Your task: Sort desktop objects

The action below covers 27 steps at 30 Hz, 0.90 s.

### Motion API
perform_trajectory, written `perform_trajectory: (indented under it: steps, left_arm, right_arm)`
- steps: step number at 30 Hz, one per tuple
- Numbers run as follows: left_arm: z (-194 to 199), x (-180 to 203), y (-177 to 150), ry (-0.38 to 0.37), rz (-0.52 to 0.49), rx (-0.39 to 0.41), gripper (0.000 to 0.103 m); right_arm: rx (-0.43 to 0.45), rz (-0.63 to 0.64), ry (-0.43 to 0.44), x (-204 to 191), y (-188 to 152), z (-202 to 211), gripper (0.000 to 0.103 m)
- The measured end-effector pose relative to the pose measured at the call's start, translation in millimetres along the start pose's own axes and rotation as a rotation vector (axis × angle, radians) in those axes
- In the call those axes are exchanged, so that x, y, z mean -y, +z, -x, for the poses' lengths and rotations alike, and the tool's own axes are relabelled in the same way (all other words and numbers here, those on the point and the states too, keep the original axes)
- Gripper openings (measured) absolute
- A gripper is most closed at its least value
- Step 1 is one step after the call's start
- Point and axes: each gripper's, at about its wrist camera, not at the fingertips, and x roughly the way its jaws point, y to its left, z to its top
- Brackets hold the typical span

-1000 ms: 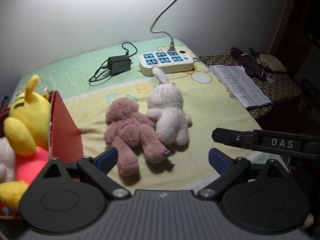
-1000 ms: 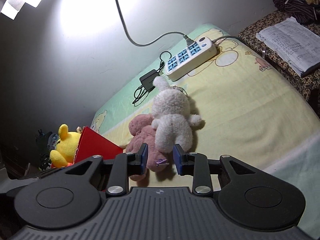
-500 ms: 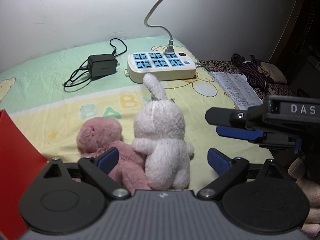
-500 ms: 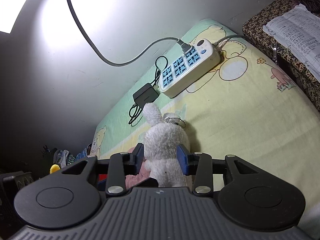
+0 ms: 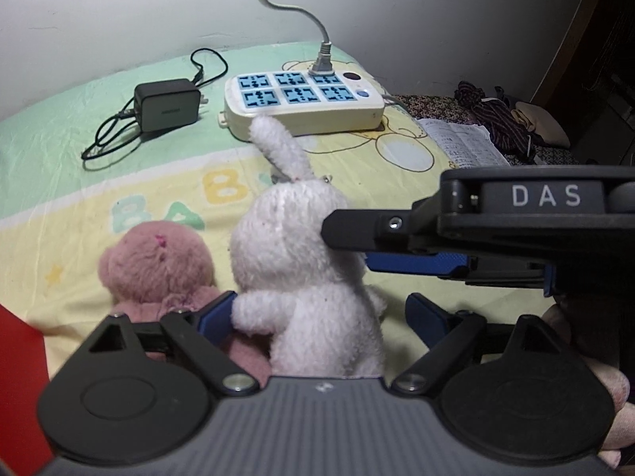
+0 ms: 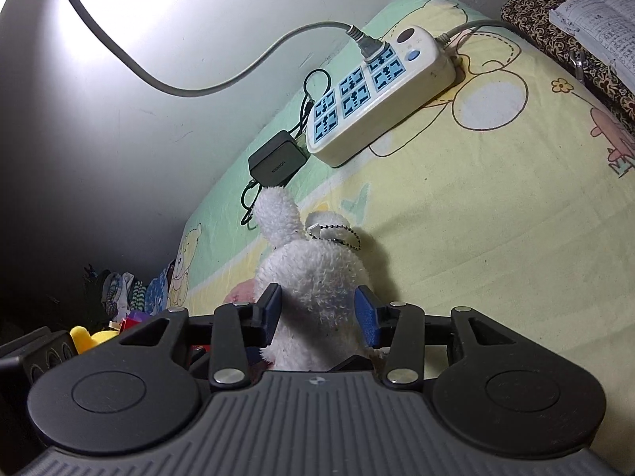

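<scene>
Both tongs have closed in on the white rabbit since a second ago, and the red box with the yellow toy has slid almost out of the left wrist view, leaving only a red box (image 5: 18, 361) corner at the left edge.

Taking the white rabbit (image 5: 305, 273) as the landmark: just to its left, touching it, lies the pink plush bear (image 5: 156, 263). The left tongs (image 5: 317, 317) gape wide around the rabbit's lower body, one blue pad against its left arm, the other clear of it on the right. The rabbit lies on the bed sheet (image 5: 59, 182), its long axis running away from the cameras, its single visible ear pointing toward the white power strip (image 5: 303, 103) beyond its head. Left of that strip sits a black charger (image 5: 166, 105) with its coiled cord.

In the right wrist view, the right tongs (image 6: 319, 317) straddle the rabbit's (image 6: 317, 281) body, half open, both pads close to or brushing the fur; I cannot tell whether they squeeze it. A ball chain (image 6: 337, 234) lies by its head.
</scene>
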Motion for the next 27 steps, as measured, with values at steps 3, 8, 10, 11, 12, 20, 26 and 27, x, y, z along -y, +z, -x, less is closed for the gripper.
perform_trajectory:
  steps: [3,8,10,11,12,20,26,27]
  left_arm:
    - [-7,10,0,-0.052,-0.015,-0.033,0.086]
    - [-17,39,-2,-0.054,-0.101,-0.030,0.090]
    - [-16,49,-3,-0.058,-0.140,-0.018,0.091]
    - [-15,53,-3,-0.067,-0.157,-0.015,0.091]
    - [-15,56,-3,-0.079,-0.167,-0.018,0.090]
    - [-20,49,-8,-0.088,-0.145,-0.047,0.090]
    - [-26,20,-8,-0.078,-0.034,-0.065,0.089]
    - [-27,19,-8,-0.077,-0.026,-0.068,0.084]
  right_arm:
    - [0.016,-0.028,-0.001,13,4,9,0.045]
    - [0.041,-0.061,-0.036,34,8,24,0.045]
    - [0.057,-0.076,-0.039,41,9,30,0.045]
    - [0.064,-0.088,-0.031,45,9,33,0.045]
    - [0.072,-0.097,-0.018,47,10,35,0.045]
    - [0.050,-0.038,0.034,44,10,38,0.048]
    - [0.038,-0.100,0.158,43,9,34,0.055]
    - [0.028,-0.077,0.135,39,8,31,0.056]
